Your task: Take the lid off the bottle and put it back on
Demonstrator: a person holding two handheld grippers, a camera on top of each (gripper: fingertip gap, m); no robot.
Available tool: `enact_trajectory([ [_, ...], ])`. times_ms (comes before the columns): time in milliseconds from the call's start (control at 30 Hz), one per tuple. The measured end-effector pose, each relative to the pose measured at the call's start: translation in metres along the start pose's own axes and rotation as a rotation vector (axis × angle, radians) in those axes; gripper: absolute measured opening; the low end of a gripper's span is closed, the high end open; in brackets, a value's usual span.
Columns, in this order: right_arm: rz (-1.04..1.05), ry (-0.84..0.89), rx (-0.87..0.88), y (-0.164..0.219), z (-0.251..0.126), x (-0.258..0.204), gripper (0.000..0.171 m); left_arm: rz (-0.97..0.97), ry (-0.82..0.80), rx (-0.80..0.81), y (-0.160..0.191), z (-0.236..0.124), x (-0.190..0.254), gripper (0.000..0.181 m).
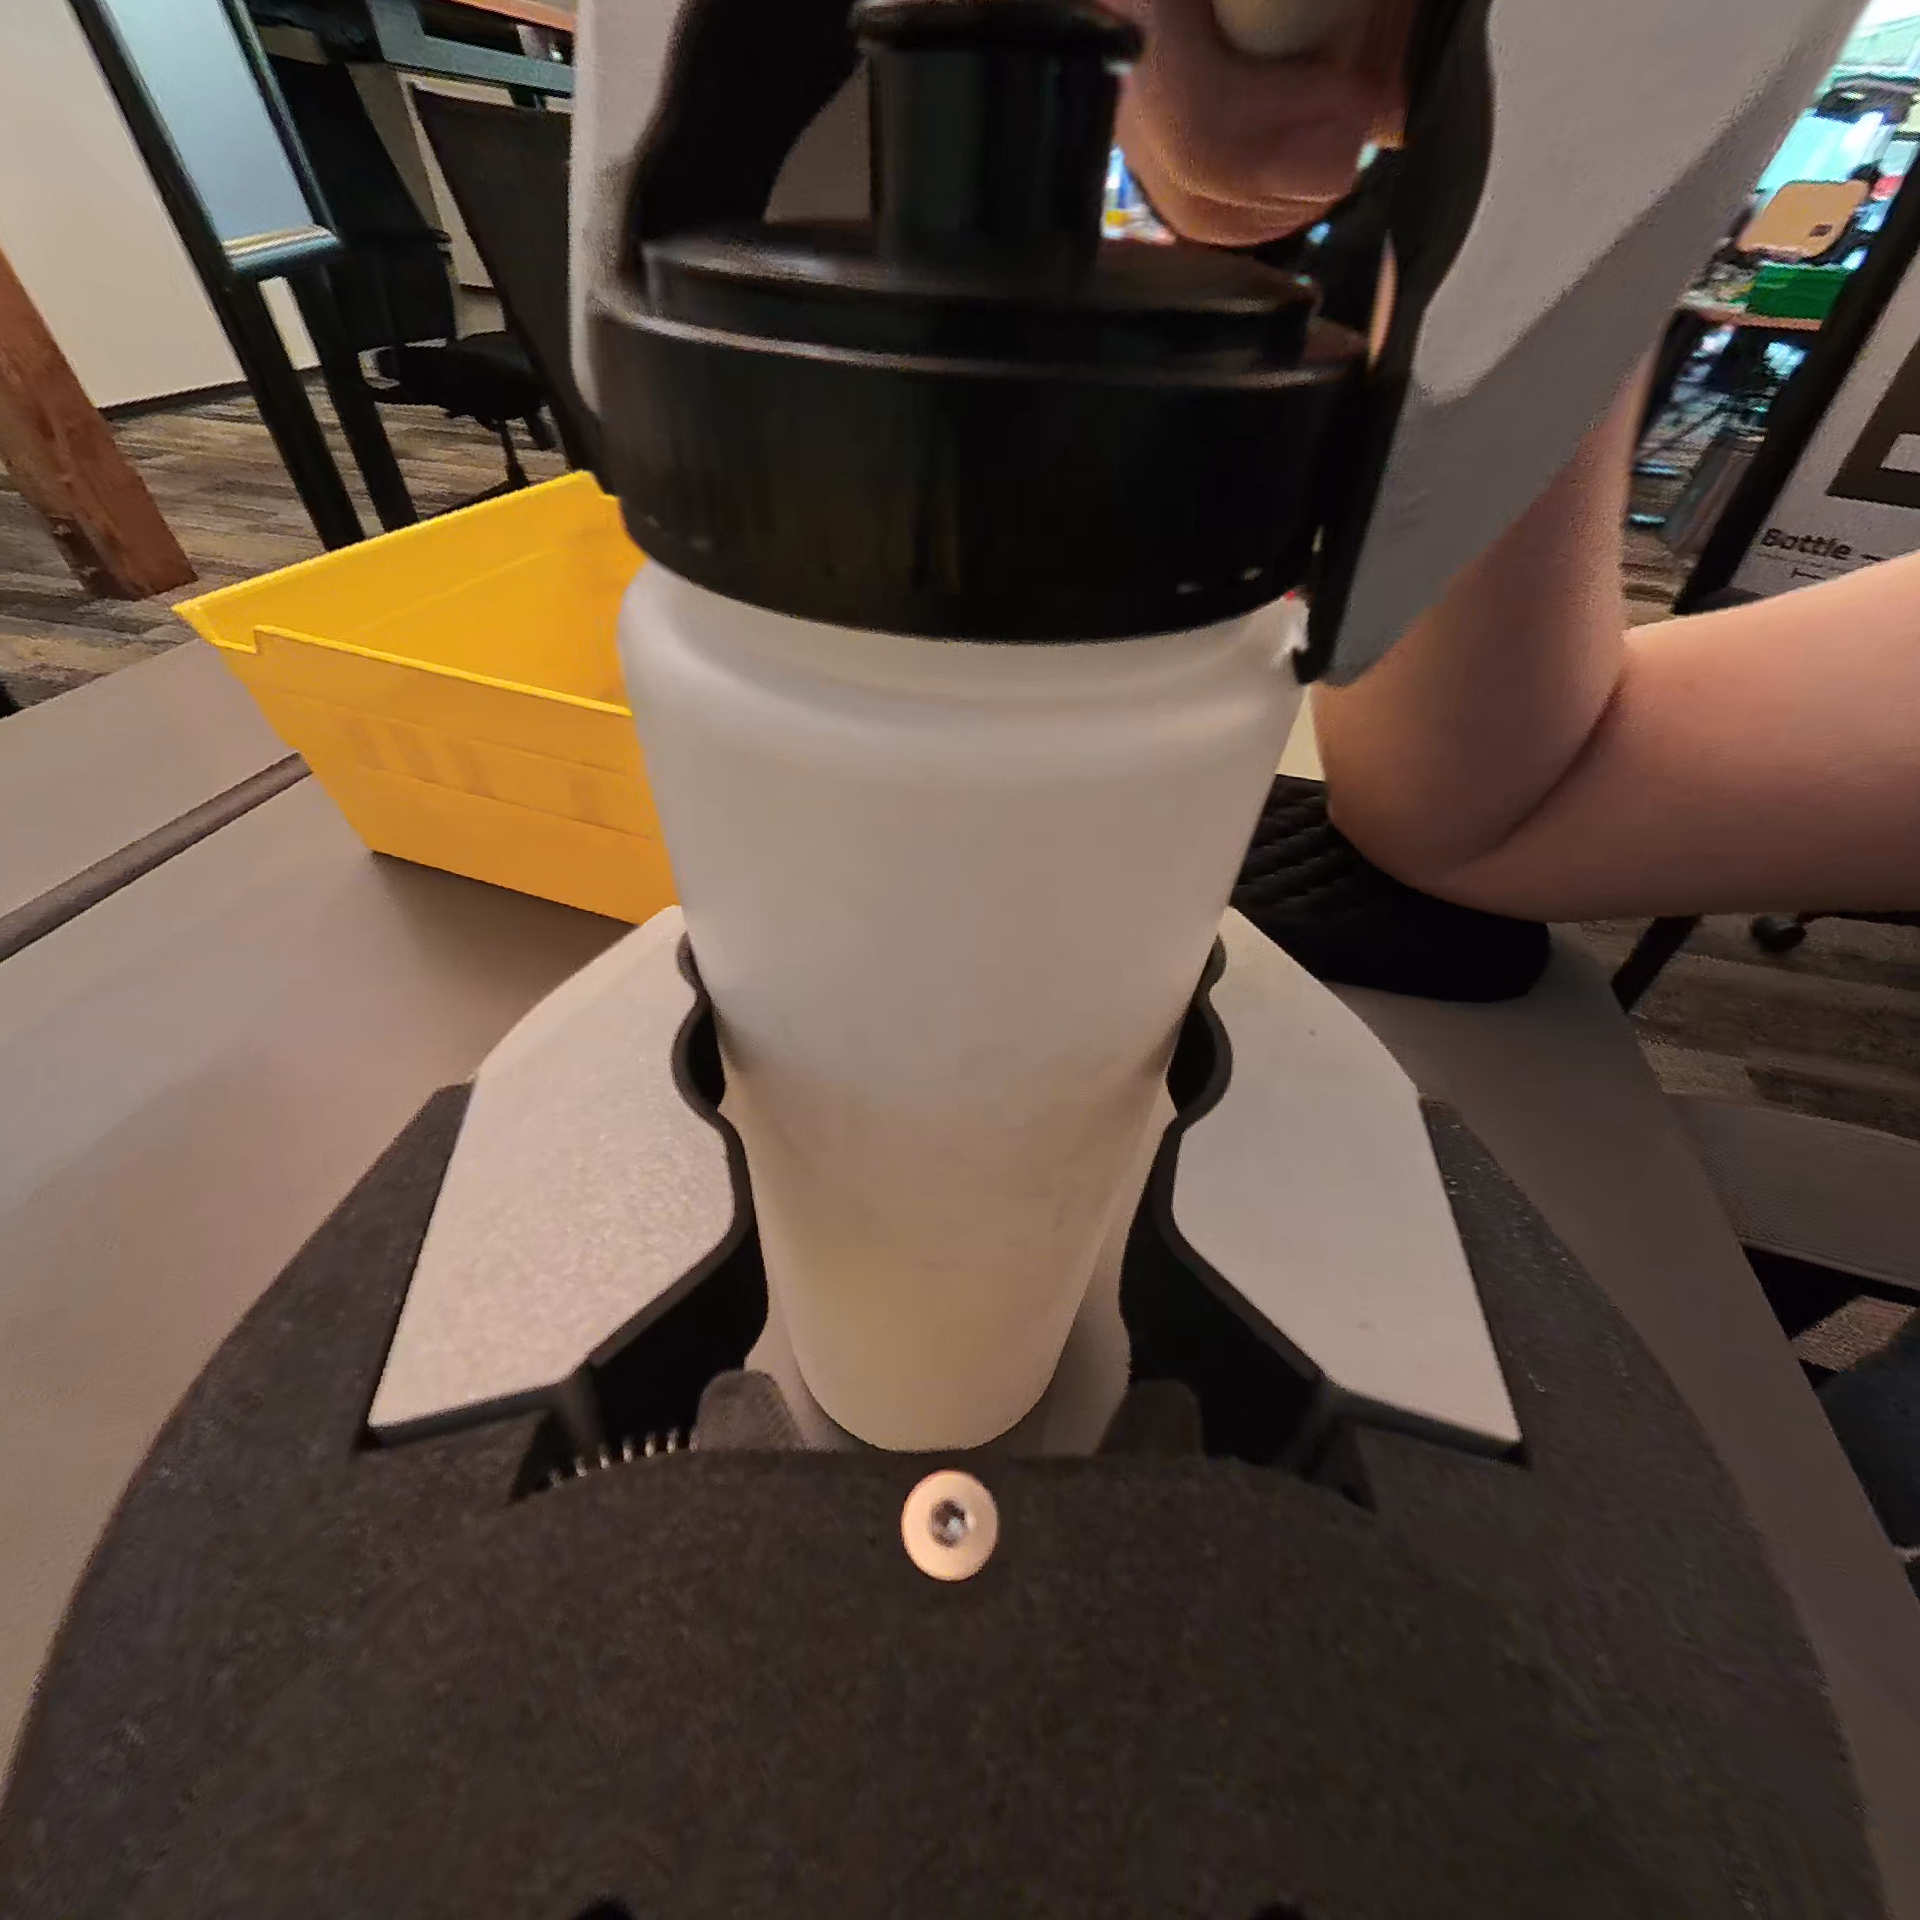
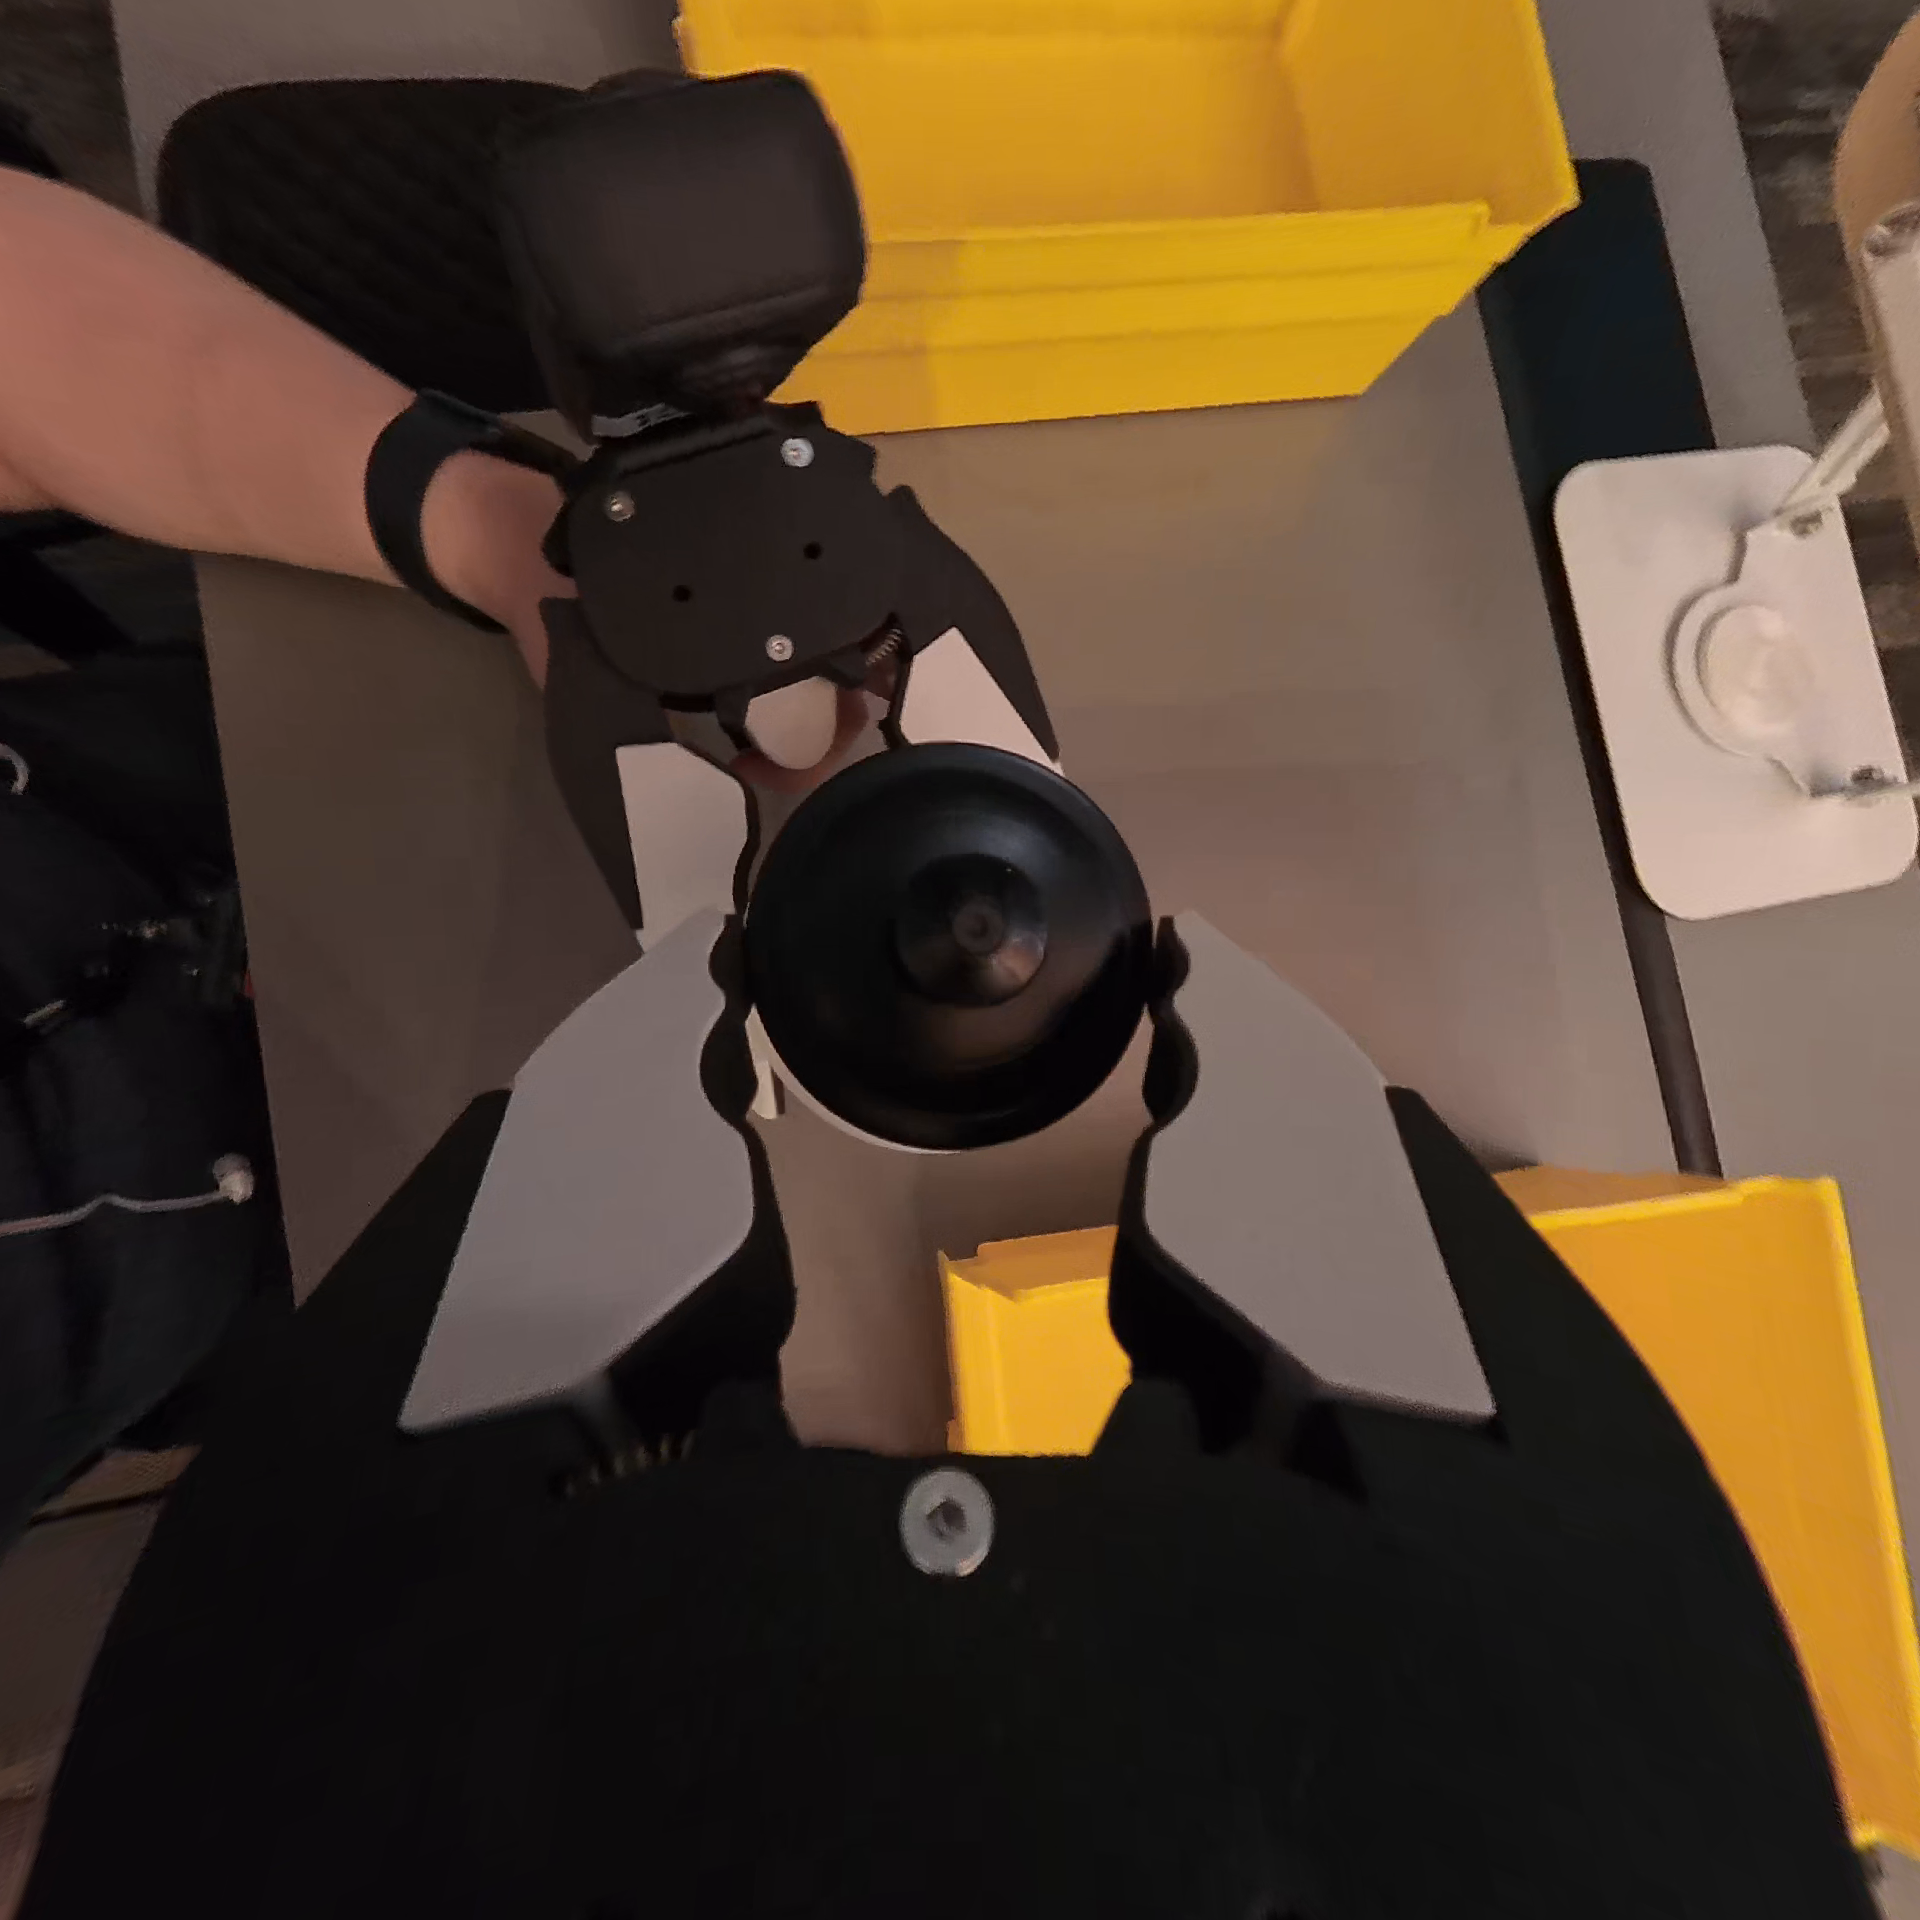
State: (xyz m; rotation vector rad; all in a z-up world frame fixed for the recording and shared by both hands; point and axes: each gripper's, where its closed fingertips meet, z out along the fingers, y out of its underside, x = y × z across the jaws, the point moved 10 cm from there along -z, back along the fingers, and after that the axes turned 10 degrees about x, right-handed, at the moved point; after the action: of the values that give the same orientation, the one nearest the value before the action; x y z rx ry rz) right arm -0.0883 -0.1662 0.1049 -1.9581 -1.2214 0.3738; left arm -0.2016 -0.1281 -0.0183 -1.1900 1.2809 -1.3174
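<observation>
Left hand-held gripper [image 1: 951, 1049] closed partway around white bottle [image 1: 956, 935], pads pressed against both its sides. Right hand-held gripper [image 2: 948, 1023] reaching down from above, clamped on black lid [image 2: 945, 945], seated atop bottle. Standing upright on grey counter [image 2: 1299, 675], near yellow bin [image 1: 447, 707].
</observation>
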Motion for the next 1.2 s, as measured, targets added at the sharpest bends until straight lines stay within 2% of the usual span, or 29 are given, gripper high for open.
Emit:
enact_trajectory([
  [167, -0.200, -0.247, 0.091, 0.009, -0.006, 0.003, 0.075, -0.001, 0.125, 0.000, 0.001, 0.003, 0.008, 0.086],
  [267, -0.242, -0.343, 0.166, 0.015, -0.006, 0.009, 0.075, 0.000, 0.116, 0.001, 0.001, 0.004, 0.009, 0.086],
  [400, -0.124, -0.190, 0.088, 0.009, -0.001, 0.011, 0.084, 0.000, 0.009, 0.011, 0.002, 0.003, 0.002, 0.086],
  [500, 0.049, -0.068, 0.064, 0.000, 0.005, 0.008, 0.086, 0.000, -0.048, 0.016, 0.002, 0.001, -0.002, 0.086],
  [600, 0.086, 0.050, -0.004, -0.001, 0.014, 0.005, 0.085, -0.001, -0.063, 0.010, 0.001, 0.001, -0.003, 0.086],
  [733, 0.039, -0.001, -0.041, 0.001, 0.016, 0.003, 0.080, 0.002, -0.030, 0.001, 0.001, 0.001, -0.002, 0.086],
  [1000, -0.188, -0.381, 0.102, 0.014, 0.007, 0.009, 0.078, -0.002, 0.125, -0.006, 0.003, 0.006, 0.008, 0.086],
  [1100, -0.175, -0.374, 0.099, 0.014, 0.008, 0.011, 0.078, 0.001, 0.096, -0.002, 0.003, 0.007, 0.006, 0.086],
  [1200, -0.112, -0.211, 0.038, 0.011, 0.007, 0.013, 0.081, 0.000, -0.005, 0.001, 0.003, 0.006, -0.001, 0.086],
])
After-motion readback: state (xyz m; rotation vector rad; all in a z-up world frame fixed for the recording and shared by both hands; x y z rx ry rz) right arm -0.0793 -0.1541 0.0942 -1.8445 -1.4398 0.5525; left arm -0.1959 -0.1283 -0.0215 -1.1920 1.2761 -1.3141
